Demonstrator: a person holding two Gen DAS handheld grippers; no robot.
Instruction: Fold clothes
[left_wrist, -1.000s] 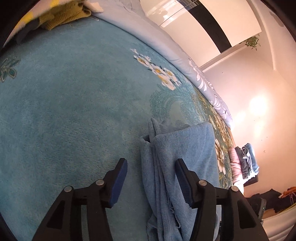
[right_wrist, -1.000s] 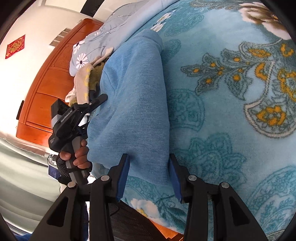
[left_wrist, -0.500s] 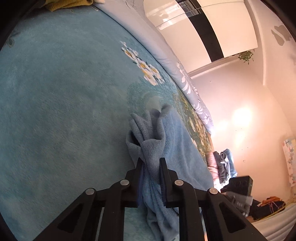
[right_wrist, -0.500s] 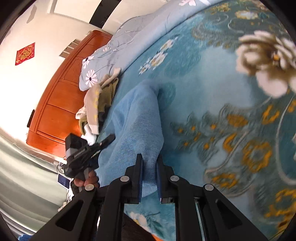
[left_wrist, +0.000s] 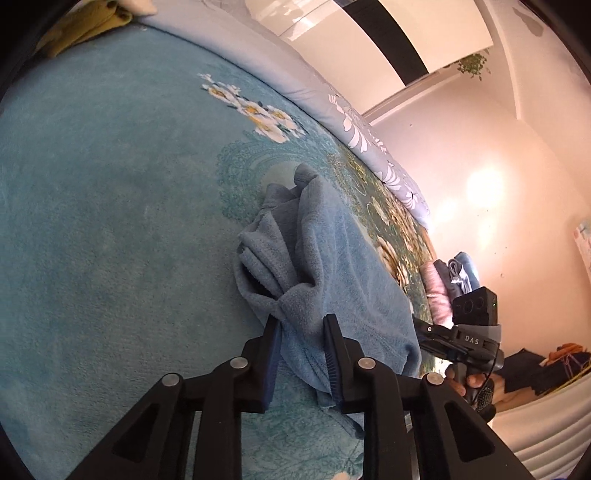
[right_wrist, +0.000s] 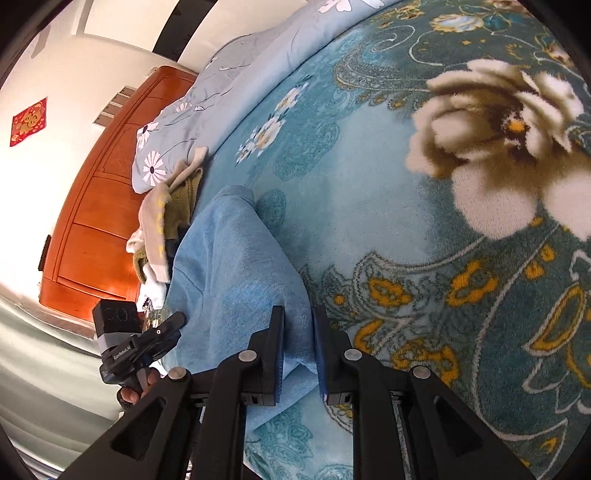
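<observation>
On the far left of the bed, a heap of mustard-yellow and cream knitted clothes (right_wrist: 168, 218) lies against a pale blue flower-print pillow (right_wrist: 207, 110), with an orange-brown wooden headboard (right_wrist: 103, 206) behind. The soft blue fleece garment (left_wrist: 325, 266) is spread on the teal floral plush blanket (left_wrist: 110, 221) that covers the bed, stretched between both hands. The black left gripper (left_wrist: 301, 354) is pinching a bunched fold at the garment's left end, its jaws pressed into the cloth. The black right gripper (right_wrist: 298, 354) is clamped on the garment's near right edge, its blue pads (right_wrist: 279, 354) squeezing the fabric. Further right, at the bed's far end, sits a small stack of folded pink, grey and blue clothes (left_wrist: 448, 284), near a peach-toned wall (left_wrist: 498, 166).
</observation>
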